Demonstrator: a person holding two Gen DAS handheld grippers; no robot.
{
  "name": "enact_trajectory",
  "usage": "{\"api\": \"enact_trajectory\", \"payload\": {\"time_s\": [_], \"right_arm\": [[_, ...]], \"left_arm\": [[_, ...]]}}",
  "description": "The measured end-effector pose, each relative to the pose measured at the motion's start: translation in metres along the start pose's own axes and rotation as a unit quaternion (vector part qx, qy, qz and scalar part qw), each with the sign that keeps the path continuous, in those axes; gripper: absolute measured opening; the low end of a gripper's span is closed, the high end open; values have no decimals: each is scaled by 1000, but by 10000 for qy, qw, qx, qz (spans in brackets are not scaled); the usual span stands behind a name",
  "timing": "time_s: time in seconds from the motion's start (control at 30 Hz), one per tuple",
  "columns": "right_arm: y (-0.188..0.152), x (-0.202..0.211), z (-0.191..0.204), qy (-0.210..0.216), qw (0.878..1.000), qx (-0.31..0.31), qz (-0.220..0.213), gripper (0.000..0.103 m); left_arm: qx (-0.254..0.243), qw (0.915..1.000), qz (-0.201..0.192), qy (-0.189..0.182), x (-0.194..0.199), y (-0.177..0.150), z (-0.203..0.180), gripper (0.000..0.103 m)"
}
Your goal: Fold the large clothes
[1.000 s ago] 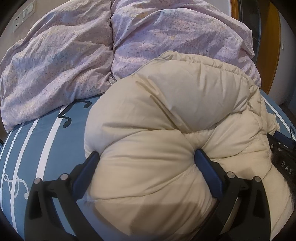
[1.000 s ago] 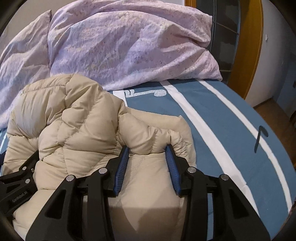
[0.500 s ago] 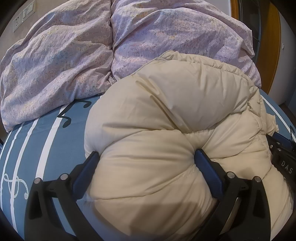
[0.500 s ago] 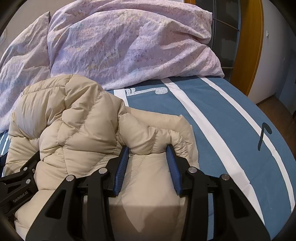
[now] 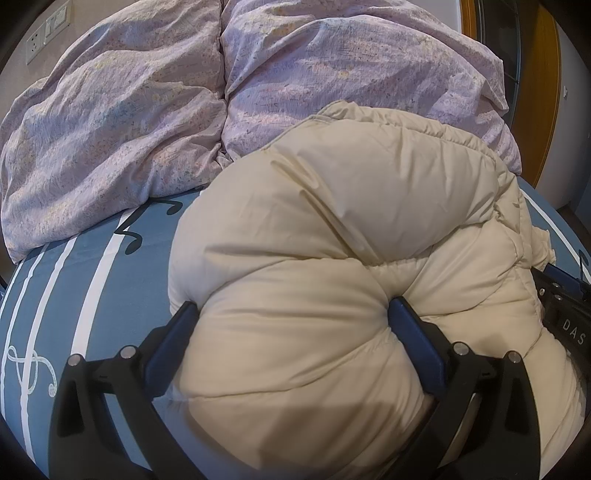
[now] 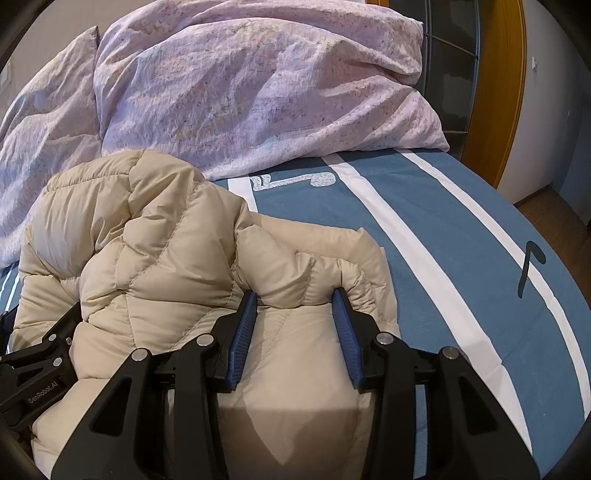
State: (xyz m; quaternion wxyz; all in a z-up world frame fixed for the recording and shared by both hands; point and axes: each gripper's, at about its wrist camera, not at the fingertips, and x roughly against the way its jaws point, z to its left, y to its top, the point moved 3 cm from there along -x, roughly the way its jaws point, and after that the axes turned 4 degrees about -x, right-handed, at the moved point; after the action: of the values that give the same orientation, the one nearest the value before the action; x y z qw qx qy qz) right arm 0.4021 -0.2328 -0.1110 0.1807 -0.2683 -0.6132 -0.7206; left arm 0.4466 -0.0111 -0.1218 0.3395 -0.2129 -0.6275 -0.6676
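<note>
Two tools clamp jacket [image 5: 332, 258] | left tool [image 5: 291, 314]: puffy bulk | right tool [image 6: 295, 295]: thinner fold, bedsheet [image 6: 461, 240] visible

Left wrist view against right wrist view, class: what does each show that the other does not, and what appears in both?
Only the left wrist view shows the wall sockets, a white treble clef printed on the sheet, and the left hand-held gripper spread wide around a thick bulge of padding.

Only the right wrist view shows the wooden floor, and the right hand-held gripper on a thinner fold.

Both show the beige puffer jacket, the lilac duvet, the blue striped sheet and the orange door frame.
</note>
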Motion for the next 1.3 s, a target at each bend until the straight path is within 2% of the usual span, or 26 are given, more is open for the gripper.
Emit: {"api": "enact_trajectory", "payload": {"time_s": [0.57,0.87,1.03,1.1,1.13,1.17,1.2,1.3], "right_arm": [[1,1,-2,17,10000,-23,28,45],[1,-6,1,37,9996,17,265,45],[4,2,-2,159,9993,98,322,46],[4,16,-9,380,9987,-16,347,52],[5,23,-15,500,9981,-103,349,65],[5,33,-22,666,9969,-256,340,84],[5,43,-29,801,9955,-410,307,91],[5,61,-52,1118,9905,-710,371,94]], "left_arm": [[-7,10000,11,18,0,1,0,101],[-36,10000,23,76,-2,-1,0,101],[119,9997,169,-91,15,-5,11,101],[201,9994,161,-246,29,-7,20,101],[224,9992,133,-305,37,-9,25,101],[281,9988,92,-378,49,-11,36,101],[340,9983,93,-459,54,-12,42,101],[599,9953,235,-721,64,-19,63,101]]}}
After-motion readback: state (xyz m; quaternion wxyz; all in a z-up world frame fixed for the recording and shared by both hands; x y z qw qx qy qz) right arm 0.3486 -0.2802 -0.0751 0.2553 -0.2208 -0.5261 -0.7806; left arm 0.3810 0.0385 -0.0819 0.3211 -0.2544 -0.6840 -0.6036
